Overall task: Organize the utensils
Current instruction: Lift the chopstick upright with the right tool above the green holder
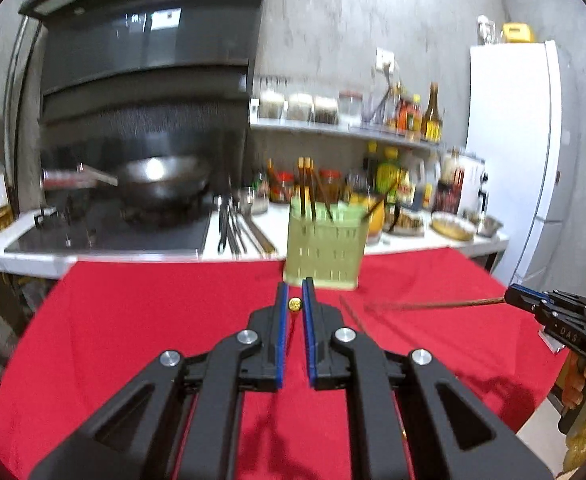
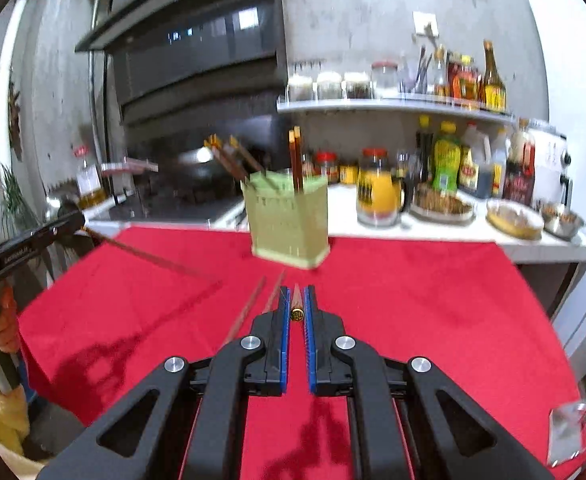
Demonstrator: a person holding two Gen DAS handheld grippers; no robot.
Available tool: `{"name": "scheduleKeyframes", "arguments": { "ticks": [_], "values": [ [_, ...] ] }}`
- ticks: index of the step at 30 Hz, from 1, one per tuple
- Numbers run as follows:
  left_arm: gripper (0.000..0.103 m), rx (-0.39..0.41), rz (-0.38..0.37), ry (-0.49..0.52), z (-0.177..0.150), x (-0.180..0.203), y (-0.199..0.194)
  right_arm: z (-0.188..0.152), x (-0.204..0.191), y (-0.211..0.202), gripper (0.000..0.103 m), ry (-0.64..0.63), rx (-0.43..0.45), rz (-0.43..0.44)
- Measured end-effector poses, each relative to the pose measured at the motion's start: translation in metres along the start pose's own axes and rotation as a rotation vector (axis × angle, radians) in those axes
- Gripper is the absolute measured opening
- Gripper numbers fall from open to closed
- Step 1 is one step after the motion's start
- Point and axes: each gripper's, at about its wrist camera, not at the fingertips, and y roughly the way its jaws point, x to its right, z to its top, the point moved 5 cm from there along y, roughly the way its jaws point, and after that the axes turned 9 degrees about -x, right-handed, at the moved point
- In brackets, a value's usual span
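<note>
A pale green utensil holder (image 1: 325,252) stands at the far edge of the red cloth (image 1: 153,320), with several brown chopsticks upright in it; it also shows in the right wrist view (image 2: 289,220). My left gripper (image 1: 295,304) is shut on a chopstick (image 1: 295,305), seen end-on with its gold cap, just short of the holder. My right gripper (image 2: 297,314) is shut on another chopstick (image 2: 297,314); from the left wrist view that chopstick (image 1: 433,305) points left above the cloth. Two more chopsticks (image 2: 253,304) lie on the cloth.
Behind the cloth (image 2: 433,288) is a white counter (image 2: 433,228) with jars, sauce bottles and dishes. A wok (image 1: 161,180) sits on the black hob (image 1: 113,232) at left, with utensils (image 1: 233,228) beside it. A white fridge (image 1: 513,152) stands at right.
</note>
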Motion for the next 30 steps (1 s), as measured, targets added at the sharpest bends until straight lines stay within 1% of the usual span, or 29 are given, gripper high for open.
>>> {"name": "scheduleKeyframes", "arguments": {
  "ticks": [4, 7, 15, 24, 30],
  "values": [
    [0.007, 0.052, -0.002, -0.011, 0.017, -0.004, -0.012, 0.029, -0.002, -0.012, 0.007, -0.012, 0.049, -0.007],
    [0.007, 0.073, 0.001, -0.017, 0.024, -0.007, -0.016, 0.046, -0.005, -0.017, 0.007, -0.03, 0.075, -0.02],
    [0.007, 0.111, 0.002, -0.02, 0.035, -0.012, -0.028, 0.067, -0.007, -0.019, 0.007, -0.047, 0.089, -0.036],
    [0.007, 0.127, 0.007, -0.008, 0.04, -0.011, -0.027, 0.074, -0.007, -0.016, 0.007, -0.062, 0.093, -0.056],
    [0.007, 0.117, 0.042, 0.006, 0.034, -0.011, -0.018, 0.062, -0.007, 0.007, 0.008, -0.066, 0.029, -0.075]
  ]
}}
